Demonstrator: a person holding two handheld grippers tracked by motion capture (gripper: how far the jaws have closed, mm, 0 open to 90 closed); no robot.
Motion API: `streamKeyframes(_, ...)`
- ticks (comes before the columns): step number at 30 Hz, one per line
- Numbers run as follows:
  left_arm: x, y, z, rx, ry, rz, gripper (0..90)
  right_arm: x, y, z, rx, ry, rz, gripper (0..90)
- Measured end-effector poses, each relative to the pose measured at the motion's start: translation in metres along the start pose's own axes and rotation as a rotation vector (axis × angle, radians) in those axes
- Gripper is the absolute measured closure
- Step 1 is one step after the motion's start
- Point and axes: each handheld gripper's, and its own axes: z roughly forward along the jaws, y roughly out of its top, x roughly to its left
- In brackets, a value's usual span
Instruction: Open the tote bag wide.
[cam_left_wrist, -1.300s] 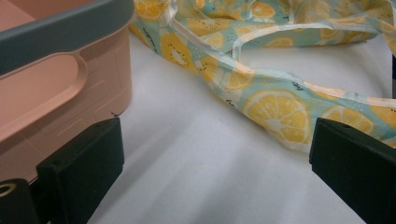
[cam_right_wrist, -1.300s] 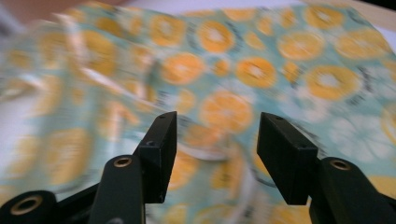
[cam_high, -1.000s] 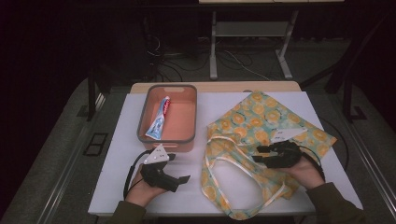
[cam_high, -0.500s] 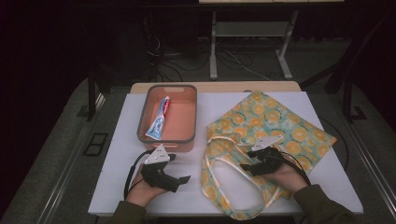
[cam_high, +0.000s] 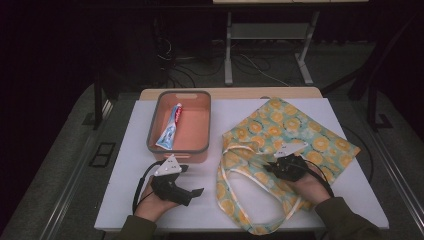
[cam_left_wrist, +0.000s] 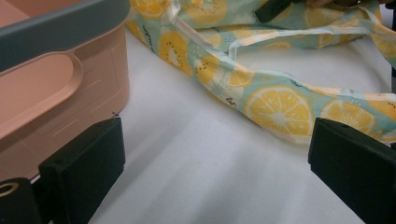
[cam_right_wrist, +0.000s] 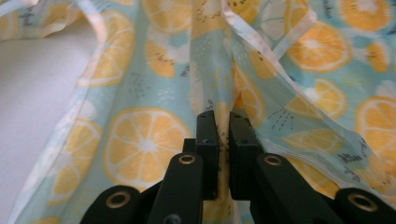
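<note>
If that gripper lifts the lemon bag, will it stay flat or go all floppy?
Probably floppy: the bag already puckers where the right gripper pinches it. It looks thin, so likely light. Its loose handles would probably dangle and drag.

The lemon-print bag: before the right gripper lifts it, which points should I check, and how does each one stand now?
1. Right gripper shut on the lemon-print bag: ok. Its jaws have just been closing, and a fold of cloth sits between the pads.
2. How many layers of cloth are pinched: cannot tell.
3. Left gripper free to help: ok, jaws wide apart, nothing between them.
4. Handles free of snags: ok, they lie loose on the white table; one loop hangs over the near edge.
5. Pink bin clear of the bag: ok, a gap shows between them.
6. Toothpaste tube ready in the pink bin: ok.
</note>
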Motion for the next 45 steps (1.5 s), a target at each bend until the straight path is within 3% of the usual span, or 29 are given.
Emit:
streamKeyframes(10, 0.000, 0.000, 0.000, -0.002, 0.002, -0.001, 2.4, -0.021, -0.003, -0.009, -0.019, -0.089, 0.065, 84.8)
streamKeyframes(14, 0.000, 0.000, 0.000, -0.001, 0.001, -0.001, 2.4, -0.028, -0.006, -0.007, -0.011, -0.052, 0.105, 66.9)
streamKeyframes(19, 0.000, 0.000, 0.000, 0.001, 0.000, -0.003, 2.4, -0.026, -0.007, 0.000, -0.007, -0.033, 0.103, 43.5)
streamKeyframes(24, 0.000, 0.000, 0.001, 0.003, -0.002, -0.002, 2.3, -0.022, -0.008, 0.009, 0.013, -0.029, 0.080, 33.6)
streamKeyframes(26, 0.000, 0.000, 0.001, 0.003, -0.002, -0.002, 2.4, -0.022, -0.008, 0.009, 0.012, -0.031, 0.081, 35.9)
streamKeyframes(31, 0.000, 0.000, 0.001, 0.006, -0.003, 0.000, 2.4, -0.030, -0.009, 0.005, 0.001, -0.054, 0.117, 63.3)
streamKeyframes(37, -0.001, 0.000, 0.002, 0.010, -0.003, 0.000, 2.4, -0.034, -0.010, 0.005, 0.000, -0.087, 0.125, 85.3)
streamKeyframes(45, 0.000, 0.000, 0.002, 0.007, -0.002, 0.000, 2.4, -0.034, -0.006, -0.001, -0.023, -0.092, 0.113, 88.7)
